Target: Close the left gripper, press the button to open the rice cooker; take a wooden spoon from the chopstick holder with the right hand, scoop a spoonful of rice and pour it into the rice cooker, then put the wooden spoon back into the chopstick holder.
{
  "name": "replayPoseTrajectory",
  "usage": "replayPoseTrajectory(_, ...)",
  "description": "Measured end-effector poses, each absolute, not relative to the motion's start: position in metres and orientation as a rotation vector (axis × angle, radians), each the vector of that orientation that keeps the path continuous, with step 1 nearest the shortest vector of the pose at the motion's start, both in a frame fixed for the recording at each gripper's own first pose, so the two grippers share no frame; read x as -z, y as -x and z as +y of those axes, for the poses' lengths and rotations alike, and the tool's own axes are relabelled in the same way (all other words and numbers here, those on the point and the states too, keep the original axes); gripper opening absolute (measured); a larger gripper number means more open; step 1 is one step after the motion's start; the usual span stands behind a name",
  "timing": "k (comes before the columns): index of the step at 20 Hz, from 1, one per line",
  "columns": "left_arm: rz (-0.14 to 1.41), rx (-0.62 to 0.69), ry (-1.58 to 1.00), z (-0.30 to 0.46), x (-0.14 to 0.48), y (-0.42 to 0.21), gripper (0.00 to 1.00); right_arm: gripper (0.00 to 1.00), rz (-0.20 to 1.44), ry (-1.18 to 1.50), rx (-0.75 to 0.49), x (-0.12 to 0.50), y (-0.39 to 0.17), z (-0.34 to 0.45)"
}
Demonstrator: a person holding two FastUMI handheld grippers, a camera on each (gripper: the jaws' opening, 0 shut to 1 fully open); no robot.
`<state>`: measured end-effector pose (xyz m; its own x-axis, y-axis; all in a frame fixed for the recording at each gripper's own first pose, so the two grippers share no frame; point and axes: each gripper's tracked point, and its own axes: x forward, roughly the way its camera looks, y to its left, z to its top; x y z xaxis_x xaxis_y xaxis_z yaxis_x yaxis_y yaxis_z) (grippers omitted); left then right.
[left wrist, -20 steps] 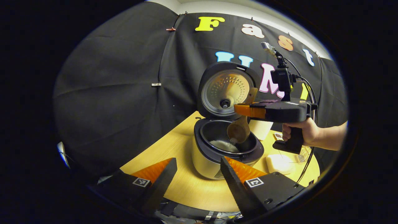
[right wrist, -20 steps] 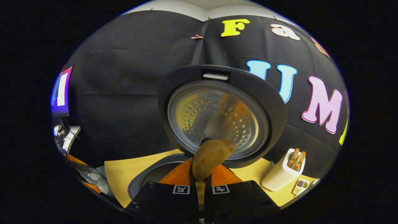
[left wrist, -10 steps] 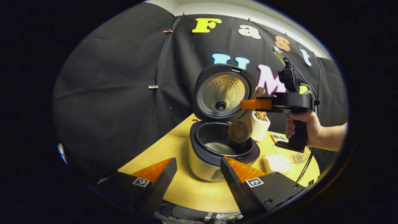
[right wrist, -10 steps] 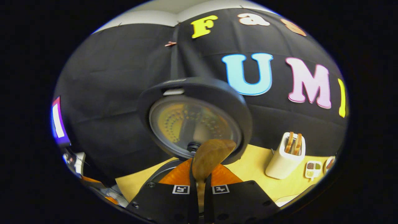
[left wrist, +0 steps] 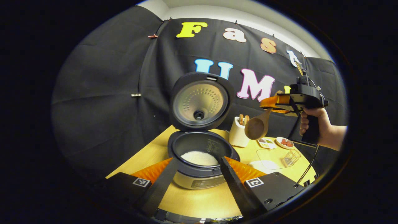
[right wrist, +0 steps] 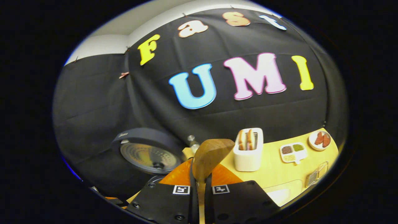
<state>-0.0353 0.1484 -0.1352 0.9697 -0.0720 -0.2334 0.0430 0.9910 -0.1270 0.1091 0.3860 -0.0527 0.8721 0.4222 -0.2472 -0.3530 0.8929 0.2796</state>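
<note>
now the rice cooker (left wrist: 199,168) sits near the front edge of the yellow table (left wrist: 199,199), its lid (left wrist: 200,101) standing upright and fully open, with white rice (left wrist: 199,158) lying in the inner pot. the left gripper (left wrist: 197,174) hangs low in front of the cooker, its two fingers spread wide apart and holding nothing, one on each side of the cooker's body in the left gripper view.

the right gripper (left wrist: 270,104), held by a hand (left wrist: 314,124), is up in the air over the table's right side, well apart from the cooker. its fingers are pressed together on the handle of the wooden spoon (left wrist: 256,127), whose bowl hangs down and tilted, above and just right of the white chopstick holder (left wrist: 238,135). in the right gripper view the spoon's bowl (right wrist: 211,155) rises between the closed fingers and partly hides the table behind it, just left of the holder, which has wooden utensils (right wrist: 247,140) standing in it.

toward the table's right edge lie a small divided dish (right wrist: 292,151), a round plate (right wrist: 320,140) with red pieces, a wire basket (left wrist: 290,157) and a pale tray (left wrist: 270,154).
</note>
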Motion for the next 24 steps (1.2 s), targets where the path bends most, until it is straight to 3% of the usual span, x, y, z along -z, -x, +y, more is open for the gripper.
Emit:
replayPoseTrajectory(7, 0.221, 0.102, 0.111, 0.105, 0.122, 0.017, 0.96, 0.11, 0.272, -0.322, -0.115, 0.043, -0.131, 0.204)
replayPoseTrajectory(14, 0.222, 0.025, 0.138, 0.073, 0.110, -0.004, 0.96, 0.11, 0.296, -0.396, 0.098, 0.074, -0.151, 0.051)
replayPoseTrajectory(16, 0.217, -0.008, 0.135, 0.067, 0.103, -0.007, 0.95, 0.11, 0.322, -0.406, 0.138, 0.094, -0.156, 0.019)
replayPoseTrajectory(17, 0.212, -0.028, 0.122, 0.066, 0.099, -0.008, 0.95, 0.16, 0.340, -0.406, 0.159, 0.106, -0.158, 0.004)
replayPoseTrajectory(18, 0.209, -0.048, 0.105, 0.065, 0.096, -0.009, 0.96, 0.11, 0.360, -0.407, 0.176, 0.120, -0.159, -0.009)
replayPoseTrajectory(24, 0.202, -0.148, 0.112, 0.066, 0.077, -0.009, 0.95, 0.12, 0.467, -0.417, 0.197, 0.189, -0.175, -0.037)
